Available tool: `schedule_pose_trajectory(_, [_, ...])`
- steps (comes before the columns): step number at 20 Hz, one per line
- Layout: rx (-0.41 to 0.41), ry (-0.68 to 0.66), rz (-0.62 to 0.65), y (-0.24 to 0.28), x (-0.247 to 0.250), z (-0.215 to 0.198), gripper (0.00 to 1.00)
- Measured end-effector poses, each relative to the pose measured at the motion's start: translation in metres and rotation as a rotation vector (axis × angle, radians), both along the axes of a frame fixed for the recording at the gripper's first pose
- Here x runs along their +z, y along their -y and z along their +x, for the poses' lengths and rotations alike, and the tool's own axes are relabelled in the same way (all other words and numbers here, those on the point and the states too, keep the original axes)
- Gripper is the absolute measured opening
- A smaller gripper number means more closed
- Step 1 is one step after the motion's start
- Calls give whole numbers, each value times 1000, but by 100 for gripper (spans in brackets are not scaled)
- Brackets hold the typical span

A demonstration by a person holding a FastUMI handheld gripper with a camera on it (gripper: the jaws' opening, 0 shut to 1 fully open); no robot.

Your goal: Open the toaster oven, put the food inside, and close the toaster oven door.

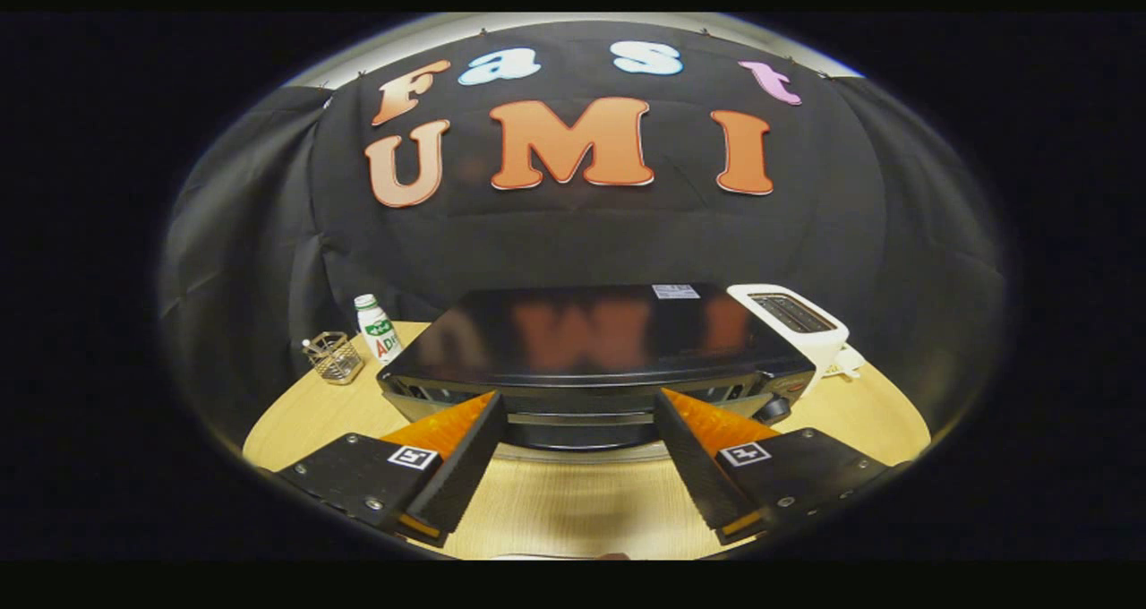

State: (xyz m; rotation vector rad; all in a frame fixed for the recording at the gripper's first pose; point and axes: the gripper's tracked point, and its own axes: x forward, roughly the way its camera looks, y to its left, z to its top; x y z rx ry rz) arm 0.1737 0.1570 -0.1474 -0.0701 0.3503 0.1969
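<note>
Claw [577, 403] spread wide, fingers parted, nothing held between them. Both fingertips [488, 405] level with the upper front edge of the toaster oven [591, 340], close to it; contact not determinable from this angle. Bare strip of wooden table [573, 501] visible in the gap between the fingers, directly below the claw.

Just ahead of the fingers: toaster oven front, door [580, 419] closed, upright against the body. Horizontal handle bar spanning the gap between the two fingertips. Dark knob [773, 409] just outside the right finger, on the oven's front right corner. Glossy black oven top extending beyond the fingers, reflecting the backdrop; small pale sticker [675, 291] near its far right edge.

Beyond and left of the left finger: small wire basket [333, 356] on the table, a white bottle [377, 327] with green label standing upright just beside it, near the oven's far left corner.

Beyond and right of the right finger: white slot toaster [792, 318] close against the oven's far right corner, white cord [847, 363] trailing on the table beside it.

Farthest: black cloth wall [573, 233] behind everything.
</note>
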Motion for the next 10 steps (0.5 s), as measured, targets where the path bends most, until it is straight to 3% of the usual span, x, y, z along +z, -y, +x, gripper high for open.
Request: schedule_pose_trajectory(10, [2,51,16,18,-41,-71,98])
